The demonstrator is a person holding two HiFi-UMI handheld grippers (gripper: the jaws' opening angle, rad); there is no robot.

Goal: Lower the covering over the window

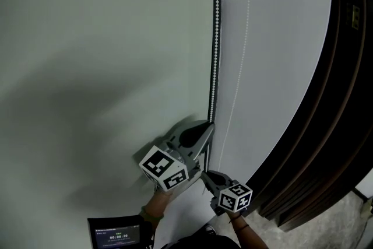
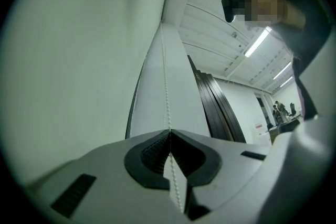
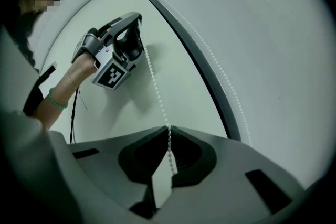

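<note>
Head view is dim, with a flat grey-green cast and no glare. A broad soft shadow is thrown on the wall (image 1: 87,38), down-left of the left gripper (image 1: 208,127). The dark frame (image 1: 344,96) is bowed by lens distortion. Both gripper views are fisheye, with blacked-out corners and near jaws rendered soft. Strip lights (image 2: 257,43) are blown out in the left gripper view. The chain (image 3: 157,94) is kept fairly sharp, and a faint shadow is cast beside it.
</note>
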